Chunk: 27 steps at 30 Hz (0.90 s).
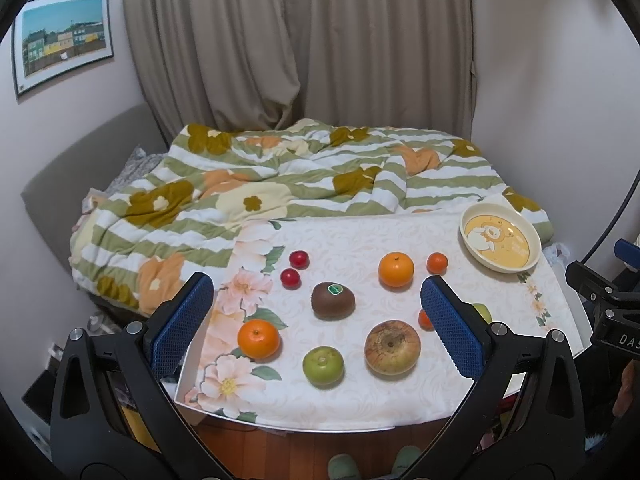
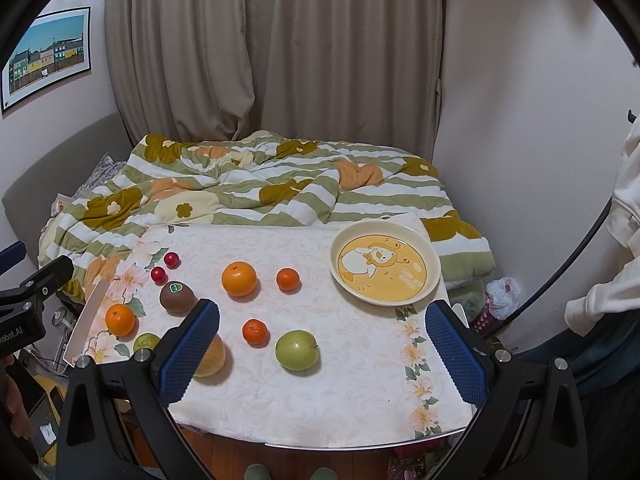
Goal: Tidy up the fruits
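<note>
Fruits lie spread on a white floral tablecloth (image 1: 360, 240): two red cherry tomatoes (image 1: 299, 259), a brown kiwi (image 1: 333, 300), several oranges (image 1: 395, 269), a small green fruit (image 1: 323, 365), a brownish apple (image 1: 392, 346) and a green apple (image 2: 297, 349). A cream plate with a cartoon duck (image 2: 386, 266) stands empty at the far right; it also shows in the left wrist view (image 1: 500, 241). My left gripper (image 1: 316, 316) is open above the near left fruits. My right gripper (image 2: 322, 344) is open above the green apple. Both hold nothing.
A bed with a green striped floral quilt (image 1: 280, 184) lies right behind the table. Curtains (image 1: 296, 40) and walls close the back. The table's near edge (image 2: 320, 446) drops to a wooden floor. A white plastic bag (image 2: 502, 290) sits right of the table.
</note>
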Tool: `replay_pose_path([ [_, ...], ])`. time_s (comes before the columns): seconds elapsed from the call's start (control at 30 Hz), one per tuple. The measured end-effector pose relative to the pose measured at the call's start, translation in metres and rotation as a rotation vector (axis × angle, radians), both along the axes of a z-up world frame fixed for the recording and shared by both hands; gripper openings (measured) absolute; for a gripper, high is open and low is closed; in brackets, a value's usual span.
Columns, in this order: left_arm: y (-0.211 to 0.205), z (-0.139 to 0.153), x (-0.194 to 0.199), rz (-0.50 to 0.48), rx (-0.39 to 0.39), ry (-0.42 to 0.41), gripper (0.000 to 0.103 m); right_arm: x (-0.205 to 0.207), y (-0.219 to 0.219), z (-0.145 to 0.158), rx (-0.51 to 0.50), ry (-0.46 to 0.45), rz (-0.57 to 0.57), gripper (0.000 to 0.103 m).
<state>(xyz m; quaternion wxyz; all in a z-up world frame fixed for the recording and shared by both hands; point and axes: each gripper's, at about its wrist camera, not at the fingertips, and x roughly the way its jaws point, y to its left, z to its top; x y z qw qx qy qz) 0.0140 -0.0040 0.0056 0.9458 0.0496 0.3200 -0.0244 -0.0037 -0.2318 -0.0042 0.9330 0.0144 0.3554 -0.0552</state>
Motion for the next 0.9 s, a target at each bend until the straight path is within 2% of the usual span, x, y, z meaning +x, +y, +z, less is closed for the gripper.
replay_pose_path([
  [0.63, -0.004, 0.001, 0.003, -0.005, 0.001, -0.003, 0.103, -0.001, 0.000, 0.000, 0.001, -0.003, 0.000, 0.103],
  [0.9, -0.008, 0.002, 0.009, -0.033, -0.002, -0.013, 0.103, 0.007, 0.009, 0.013, 0.027, -0.008, -0.021, 0.103],
])
